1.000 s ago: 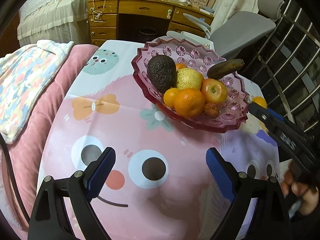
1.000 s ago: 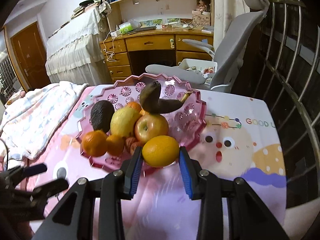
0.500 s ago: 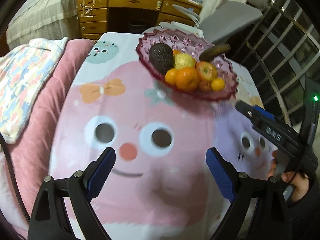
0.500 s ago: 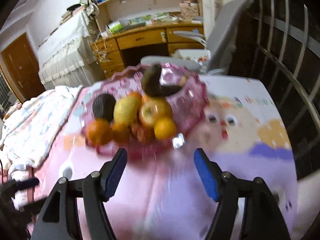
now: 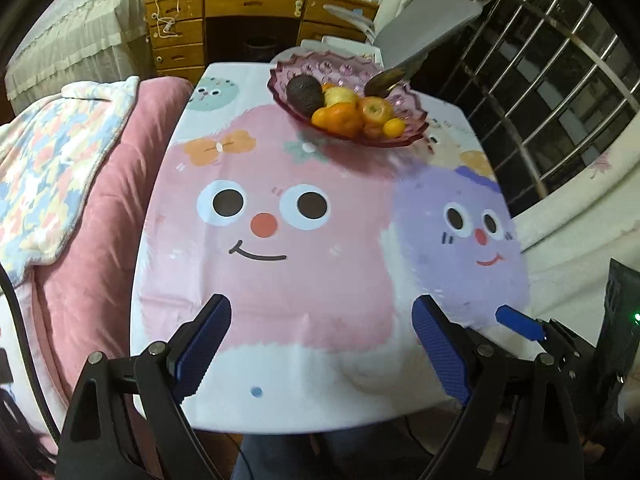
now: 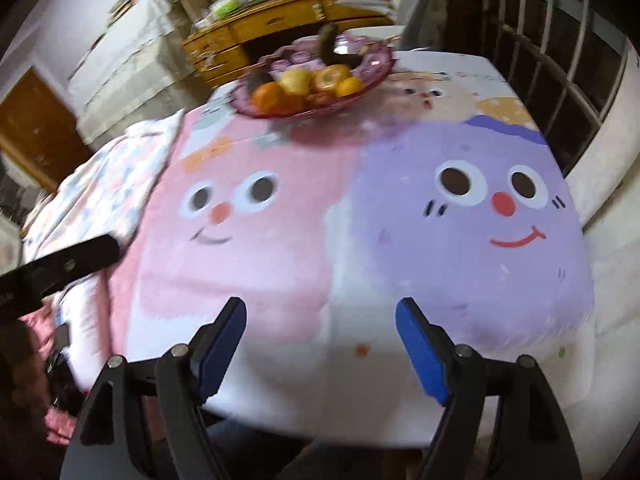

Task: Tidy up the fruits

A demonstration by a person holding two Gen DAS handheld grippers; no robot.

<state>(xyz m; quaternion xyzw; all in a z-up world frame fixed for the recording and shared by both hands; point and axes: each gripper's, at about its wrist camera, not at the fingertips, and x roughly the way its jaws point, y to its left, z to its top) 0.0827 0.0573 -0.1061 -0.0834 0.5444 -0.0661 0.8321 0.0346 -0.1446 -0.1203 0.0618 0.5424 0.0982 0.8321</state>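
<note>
Fruit bowl [image 5: 404, 136] being kept at tabletop's [image 5: 280, 300] far end; glass judged fragile, rim-hold advised; left gripper [image 5: 320, 344] fingers released, right gripper [image 6: 320, 344] fingers being opened, empty

A bedroom corner around a cartoon-print table

The table [image 5: 280, 400] wears a cloth printed with pink and purple smiling faces. Beyond its far end stands a wooden desk [image 5: 256, 4] with drawers and a grey office chair [image 5: 424, 28]. A pink quilt [image 5: 100, 216] under a floral blanket [image 5: 48, 152] lies along one side, a barred window [image 5: 560, 92] on the other. A brown door [image 6: 36, 128] shows.
</note>
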